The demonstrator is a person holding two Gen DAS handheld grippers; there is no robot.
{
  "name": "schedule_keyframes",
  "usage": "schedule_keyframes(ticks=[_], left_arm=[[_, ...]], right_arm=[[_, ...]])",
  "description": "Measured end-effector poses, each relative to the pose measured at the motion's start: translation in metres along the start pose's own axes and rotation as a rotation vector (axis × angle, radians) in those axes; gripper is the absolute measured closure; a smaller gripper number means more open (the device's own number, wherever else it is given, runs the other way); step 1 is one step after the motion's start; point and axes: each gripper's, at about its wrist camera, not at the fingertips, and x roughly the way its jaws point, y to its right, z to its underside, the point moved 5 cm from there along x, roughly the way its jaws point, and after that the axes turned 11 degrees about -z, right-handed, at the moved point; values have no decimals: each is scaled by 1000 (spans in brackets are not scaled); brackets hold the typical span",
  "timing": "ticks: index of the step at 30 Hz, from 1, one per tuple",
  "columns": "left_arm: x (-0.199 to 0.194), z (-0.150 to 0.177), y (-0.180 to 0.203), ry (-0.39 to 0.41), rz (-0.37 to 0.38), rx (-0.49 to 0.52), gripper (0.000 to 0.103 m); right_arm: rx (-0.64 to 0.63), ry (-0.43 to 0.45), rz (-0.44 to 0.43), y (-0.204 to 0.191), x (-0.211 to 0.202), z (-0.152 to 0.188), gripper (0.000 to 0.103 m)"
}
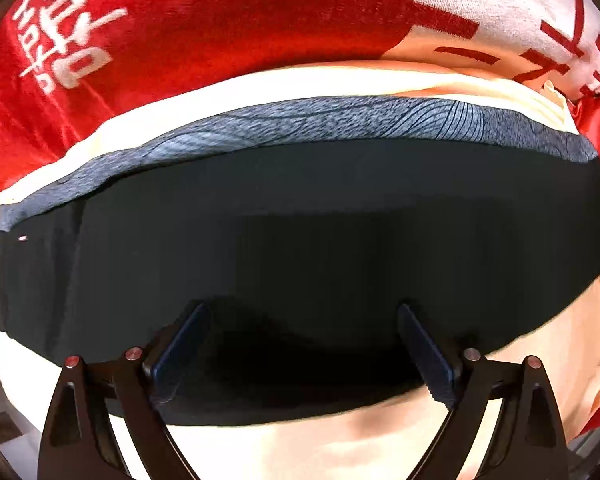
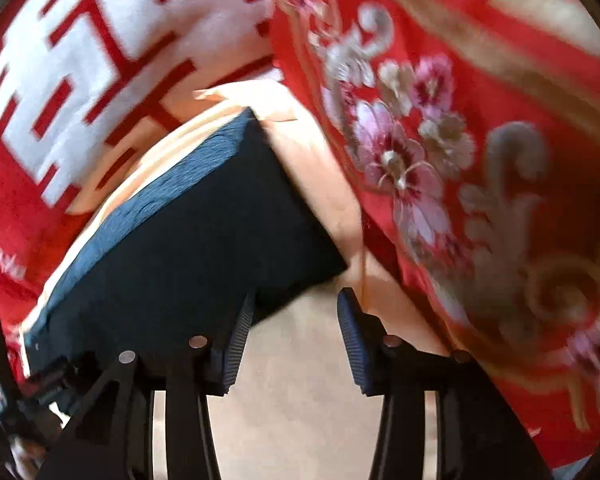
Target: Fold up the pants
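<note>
Pants (image 1: 300, 220) folded into dark band, long axis crosswise, on peach sheet (image 1: 320, 452). Left gripper (image 1: 300, 344) above band middle, jaws released, nothing held. Right gripper (image 2: 296, 320) off band's end, jaws released, pants toward left arm.

Matt dark cloth pants (image 1: 300, 208), plush blanket (image 1: 220, 20)

One pair of dark pants (image 1: 300, 220) folded at centre frame, one red blanket (image 1: 200, 20) with white characters along the top, one red floral cloth (image 2: 480, 160) at right, two tongs, left tongs (image 1: 300, 344), right tongs (image 2: 296, 320)
</note>
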Motion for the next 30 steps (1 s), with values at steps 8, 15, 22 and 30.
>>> schedule_keyframes(ticks=[8,15,22,30], left_arm=[[-20,34,-52,3,-22,-37,7],[-17,45,-129,19,-48,-81,7],[-3,22,-207,30,-58,-110,7],[25,27,-323,10,-114,-201,7]], right_arm=[[-57,-82,-54,-45,9,42,55],[-123,-100,-112,-129,36,68,55],[-180,-150,-210,-227,66,112,55],[-135,-297,-430,-329,123,203,55]])
